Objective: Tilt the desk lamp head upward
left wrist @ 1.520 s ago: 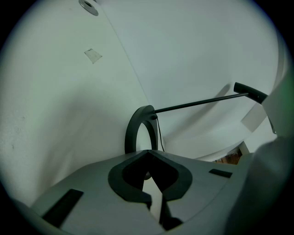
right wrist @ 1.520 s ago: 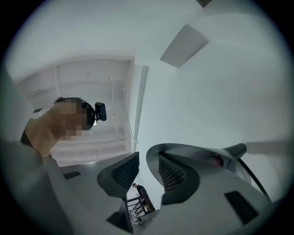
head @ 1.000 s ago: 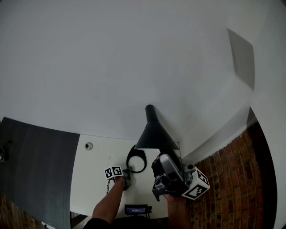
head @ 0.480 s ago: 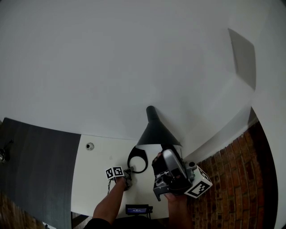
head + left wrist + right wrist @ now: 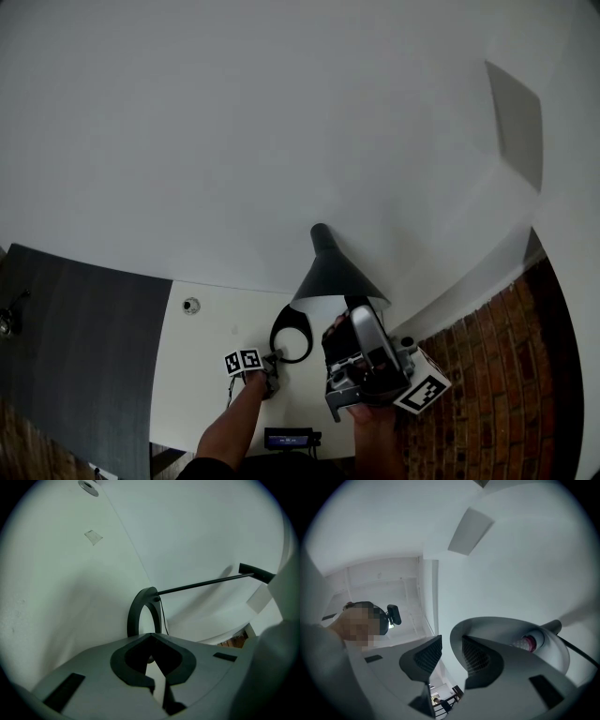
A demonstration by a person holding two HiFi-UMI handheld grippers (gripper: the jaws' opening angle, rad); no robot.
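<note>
A black desk lamp stands on the white table [image 5: 211, 384]. Its cone-shaped lamp head [image 5: 330, 270] sits above a black ring base [image 5: 291, 335]. My right gripper [image 5: 357, 309] reaches up under the shade. In the right gripper view the shade's rim [image 5: 455, 634] runs between the open jaws of my right gripper [image 5: 451, 654], with a gap on each side, and the bulb [image 5: 528, 642] shows inside. My left gripper [image 5: 270, 362] is shut beside the ring base [image 5: 140, 613]. In the left gripper view the left gripper [image 5: 151, 644] points at the base, and the lamp's thin rod [image 5: 201, 582] runs off to the right.
A dark panel [image 5: 75, 356] borders the table on the left and a brick wall [image 5: 487, 375] rises at the right. A small round fitting [image 5: 191, 305] lies on the table. A small device with a blue screen [image 5: 286, 438] sits at the near edge. A white wall stands behind the lamp.
The lamp head has tipped up a little, so its pale inside now shows under the rim. My right gripper has rolled slightly and shifted right. The left gripper has stayed put.
</note>
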